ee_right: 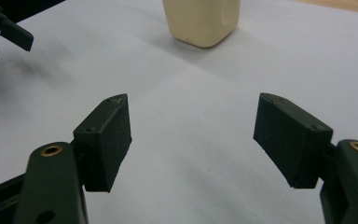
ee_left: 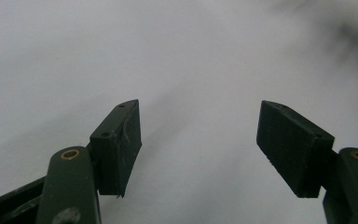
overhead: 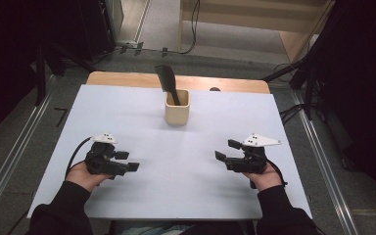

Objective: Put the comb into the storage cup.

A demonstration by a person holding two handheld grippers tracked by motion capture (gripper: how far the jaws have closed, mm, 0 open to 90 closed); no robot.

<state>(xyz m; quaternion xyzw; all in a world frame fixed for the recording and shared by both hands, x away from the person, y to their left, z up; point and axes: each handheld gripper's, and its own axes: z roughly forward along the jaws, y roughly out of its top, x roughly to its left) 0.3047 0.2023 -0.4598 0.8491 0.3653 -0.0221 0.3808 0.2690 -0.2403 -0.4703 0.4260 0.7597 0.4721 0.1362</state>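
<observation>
A cream square cup [overhead: 177, 107] stands upright at the far middle of the white table [overhead: 142, 122], with a black comb [overhead: 167, 81] sticking up out of it. My left gripper [overhead: 127, 161] rests near the table's left front, jaws wide apart with only bare table between them [ee_left: 200, 144]. My right gripper [overhead: 227, 149] sits at the right front, also open and empty [ee_right: 193, 137]. In the right gripper view the cream cup [ee_right: 202, 21] stands ahead beyond the jaws, and the left gripper's fingertips [ee_right: 14, 35] show at the upper left.
The table's wooden far edge [overhead: 127, 78] shows behind the white sheet. Grey floor, metal rails [overhead: 10, 156] and cables surround the table. Both of the person's sleeves [overhead: 63, 210] come in at the bottom.
</observation>
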